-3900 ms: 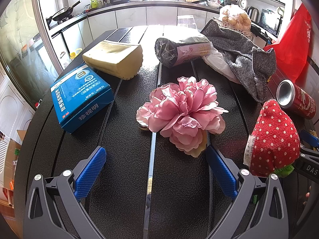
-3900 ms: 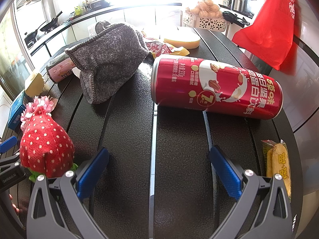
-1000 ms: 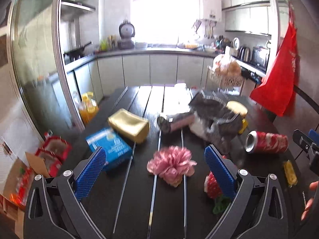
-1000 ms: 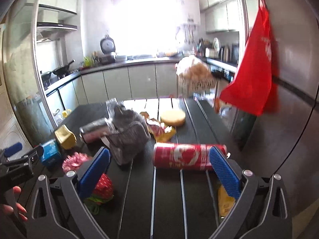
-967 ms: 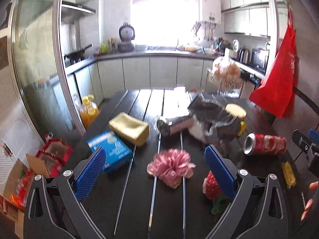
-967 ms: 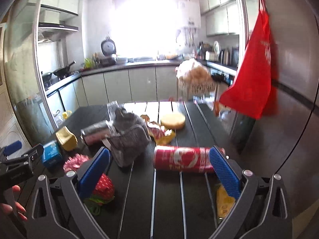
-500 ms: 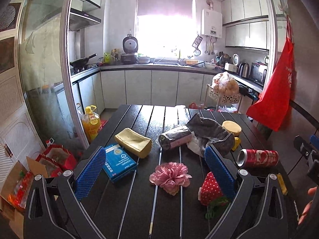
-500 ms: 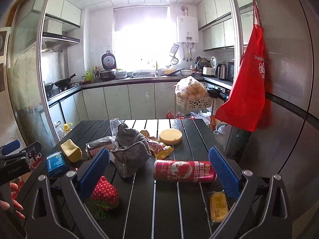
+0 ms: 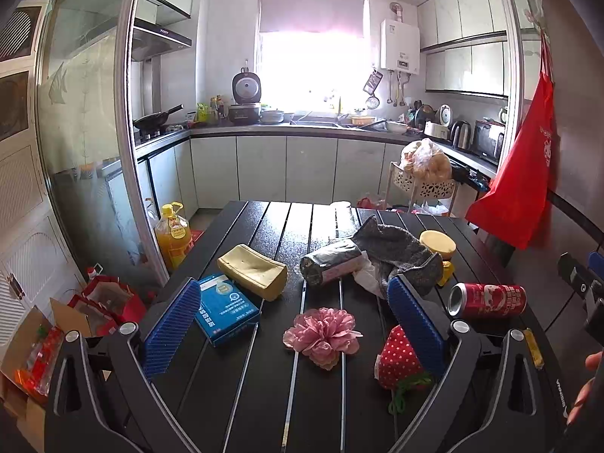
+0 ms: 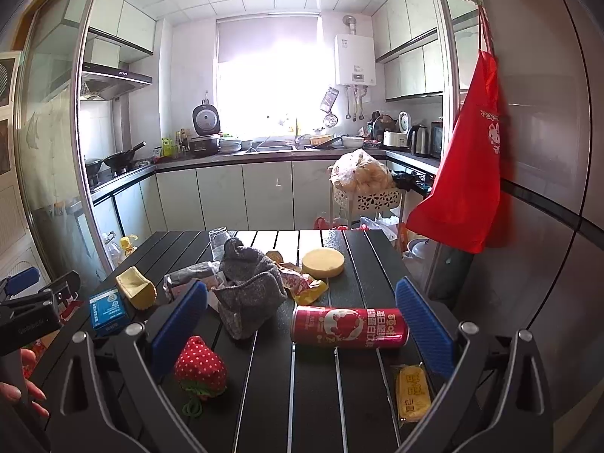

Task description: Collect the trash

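right gripper [image 10: 298,328] released, empty | left gripper [image 9: 294,324] likewise spread, empty | near: yellow snack wrapper [image 10: 412,391], crinkly, flat | red can [image 10: 349,327] on its side on the slatted black table [image 10: 264,407], smooth, rolls easily: judged best pinched across the barrel | far: crumpled wrappers [image 10: 302,283] beside grey knit cloth [image 10: 249,287]

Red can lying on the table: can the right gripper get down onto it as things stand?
Probably yes. The red can lies on its side on bare table slats, right ahead of the open right gripper, with nothing on top of it. The grey cloth and the yellow snack packet lie clear of it.
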A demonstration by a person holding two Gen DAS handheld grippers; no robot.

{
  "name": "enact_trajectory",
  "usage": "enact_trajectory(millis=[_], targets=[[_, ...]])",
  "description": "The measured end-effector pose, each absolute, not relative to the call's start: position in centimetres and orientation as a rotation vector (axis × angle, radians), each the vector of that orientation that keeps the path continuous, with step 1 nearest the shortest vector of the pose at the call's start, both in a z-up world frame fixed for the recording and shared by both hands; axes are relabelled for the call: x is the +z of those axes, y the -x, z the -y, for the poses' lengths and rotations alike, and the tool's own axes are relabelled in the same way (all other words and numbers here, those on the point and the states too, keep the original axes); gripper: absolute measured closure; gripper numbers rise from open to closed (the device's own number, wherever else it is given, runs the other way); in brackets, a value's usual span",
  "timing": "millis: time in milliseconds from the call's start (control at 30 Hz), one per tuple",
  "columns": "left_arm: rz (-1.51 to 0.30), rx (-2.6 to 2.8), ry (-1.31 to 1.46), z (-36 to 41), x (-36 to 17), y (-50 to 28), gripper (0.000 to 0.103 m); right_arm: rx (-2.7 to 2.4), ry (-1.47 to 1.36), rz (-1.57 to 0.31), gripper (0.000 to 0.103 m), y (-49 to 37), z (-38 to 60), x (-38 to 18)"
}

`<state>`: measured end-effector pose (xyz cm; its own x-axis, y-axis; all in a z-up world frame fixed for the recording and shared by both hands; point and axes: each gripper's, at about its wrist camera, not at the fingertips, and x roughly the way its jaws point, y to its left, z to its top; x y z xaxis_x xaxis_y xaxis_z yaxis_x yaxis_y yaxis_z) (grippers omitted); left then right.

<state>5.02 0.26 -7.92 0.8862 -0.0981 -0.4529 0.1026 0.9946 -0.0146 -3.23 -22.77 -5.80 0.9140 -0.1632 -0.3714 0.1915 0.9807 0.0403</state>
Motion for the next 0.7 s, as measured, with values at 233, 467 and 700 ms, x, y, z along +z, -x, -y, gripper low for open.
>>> enact_trajectory(millis=[233, 467, 700], targets=[[-0.467, -0.105, -0.008, -0.37, -7.84, -4.95, 0.008, -0.191, -0.075, -0.377, 0.003, 3.29, 22.9, -5.85], [-0.463, -0.106, -0.01, -0.4, -7.78, -4.81, 0.008, -0.199, -0.071, -0.379, 0.003, 3.12, 22.87, -5.95], [-0.455, -0.109, -0.01, -0.37, -7.53, -4.54, 0.008, -0.209, -0.068, -0.378, 0.003, 3.04, 23.1, -5.95]])
